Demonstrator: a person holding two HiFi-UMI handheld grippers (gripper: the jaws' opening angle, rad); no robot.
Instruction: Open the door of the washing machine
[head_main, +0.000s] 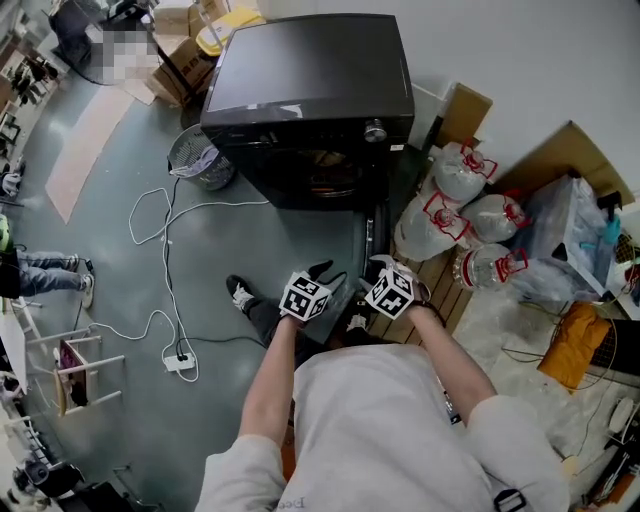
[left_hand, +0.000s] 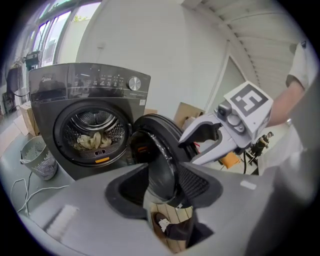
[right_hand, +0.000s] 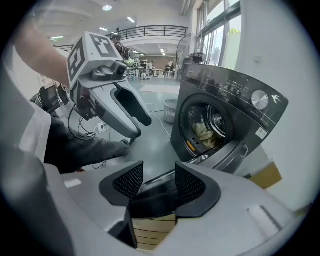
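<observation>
While the door (left_hand: 160, 150) of the washing machine (head_main: 310, 90) stands swung wide, as tasked, left tool (left_hand: 162, 184) and right tool (right_hand: 154, 182) gape, pinching nothing.

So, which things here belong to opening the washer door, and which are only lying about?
For the job: washer, its door (already open), left tongs, right tongs, both open.
Lying about: basket, power strip, bags, boxes.
</observation>
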